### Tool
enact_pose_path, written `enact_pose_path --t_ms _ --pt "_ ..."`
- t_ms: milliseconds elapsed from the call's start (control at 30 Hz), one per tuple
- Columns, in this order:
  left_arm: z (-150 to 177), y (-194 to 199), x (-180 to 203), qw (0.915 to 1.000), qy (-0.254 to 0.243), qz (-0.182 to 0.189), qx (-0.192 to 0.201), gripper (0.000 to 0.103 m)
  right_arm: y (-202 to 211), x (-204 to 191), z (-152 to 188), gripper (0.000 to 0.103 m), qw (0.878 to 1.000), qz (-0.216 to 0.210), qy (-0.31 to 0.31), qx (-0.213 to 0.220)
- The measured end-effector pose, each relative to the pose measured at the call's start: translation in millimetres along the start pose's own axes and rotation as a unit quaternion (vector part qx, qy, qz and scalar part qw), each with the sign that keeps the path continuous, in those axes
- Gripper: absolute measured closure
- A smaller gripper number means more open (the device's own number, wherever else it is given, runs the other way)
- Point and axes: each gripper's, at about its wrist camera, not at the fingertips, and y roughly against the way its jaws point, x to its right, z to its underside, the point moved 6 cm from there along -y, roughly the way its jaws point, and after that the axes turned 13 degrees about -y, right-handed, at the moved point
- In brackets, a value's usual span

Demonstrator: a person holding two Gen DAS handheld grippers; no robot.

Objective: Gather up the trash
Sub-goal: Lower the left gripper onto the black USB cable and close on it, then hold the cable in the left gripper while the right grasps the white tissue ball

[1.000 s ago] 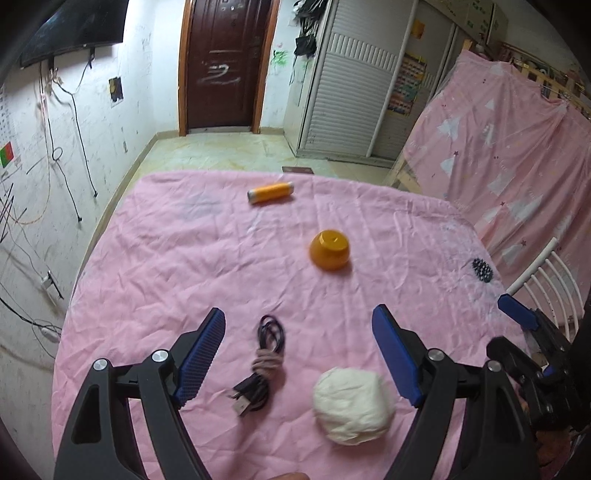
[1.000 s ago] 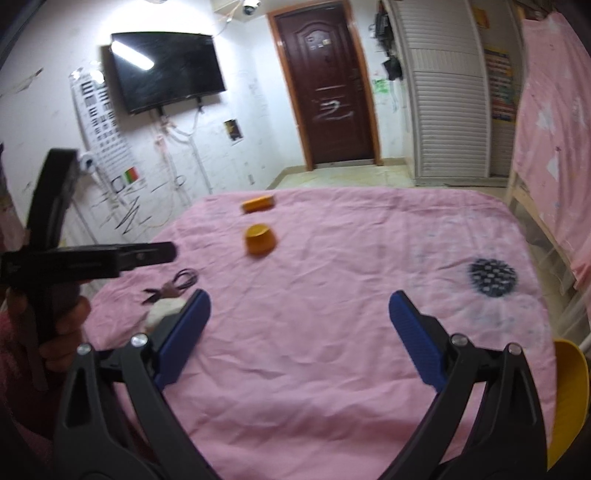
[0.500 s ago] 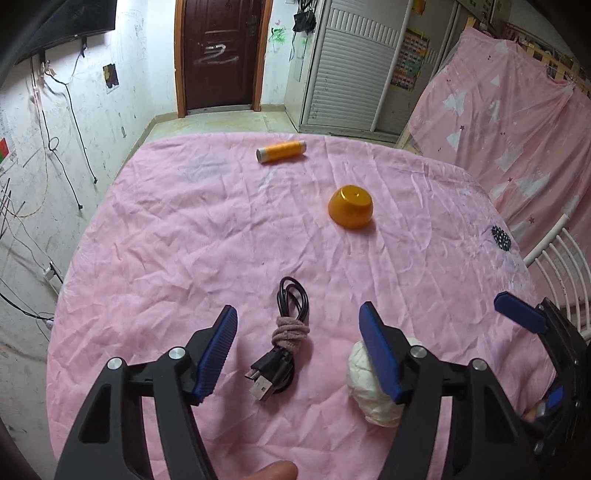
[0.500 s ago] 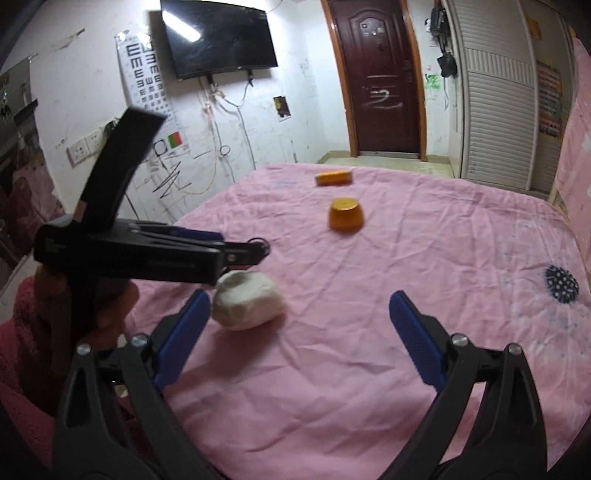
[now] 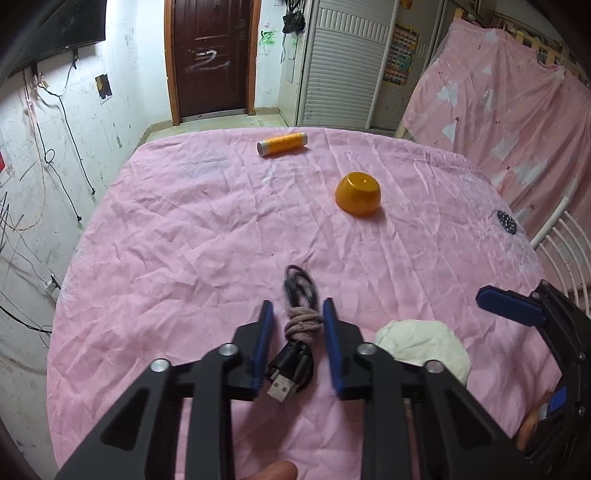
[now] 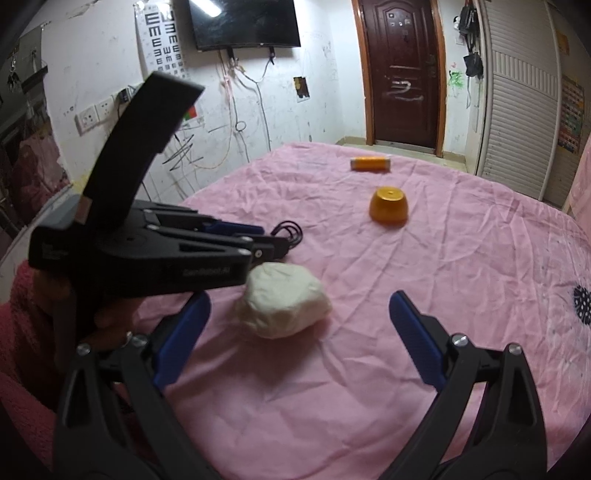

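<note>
1. My left tool (image 5: 297,336) has its fingers narrowed around one bundled black cable (image 5: 299,332), though contact is unclear.
2. My right tool (image 6: 299,332) gapes wide behind one white wad (image 6: 282,304).
3. Farther along the table (image 5: 184,229): one orange cup (image 5: 357,194), one orange spool (image 5: 282,144).

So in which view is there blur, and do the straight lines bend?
Left wrist view: sharp on the cable, door frame and wardrobe bowed by the fisheye, corners dark. Right wrist view: the white wad and left gripper look soft, far wall sharper, TV shows a glare streak.
</note>
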Motion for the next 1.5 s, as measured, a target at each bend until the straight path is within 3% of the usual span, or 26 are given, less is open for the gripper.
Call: enact_pose_path --t_ms 33,433,467,567,667,800,1100,1500 --pt "0.2 0.1 -1.8 1.0000 0.003 0.002 0.002 0.092 -1.1 -1.1 -0.3 0.009 1.000 0.000 0.002 -0.002" --pt "-6.6 19.9 -33.4 0.9984 0.043 -0.008 0.037 0.092 -24.3 -13.8 -5.4 0.011 0.999 0.022 0.019 -0.035" --pt "-7.3 21.9 -35.0 0.9982 0.045 -0.009 0.039 0.092 -26.3 -13.7 -5.4 0.021 0.999 0.025 0.019 -0.038" --pt "-7.7 24.5 -38.7 0.9978 0.050 -0.009 0.043 0.092 -32.1 -10.7 -4.2 0.037 0.998 0.034 0.012 -0.051" --pt "-7.0 24.6 -40.9 0.9976 0.053 -0.007 0.043 0.092 -33.4 -10.2 -3.7 0.047 0.998 0.036 0.011 -0.056" --pt "-6.3 24.7 -41.8 0.9976 0.054 -0.007 0.043 0.092 -35.9 -11.9 -3.1 0.047 0.997 0.045 0.019 -0.055" --pt "-13.7 33.2 -32.1 0.9976 0.044 -0.011 0.052 0.092 -14.4 8.1 -13.5 0.048 0.999 0.048 -0.015 -0.012" --pt "-42.9 45.8 25.9 0.9972 -0.004 0.002 0.075 0.092 63.8 86.3 -24.0 0.047 0.989 0.090 -0.094 0.071"
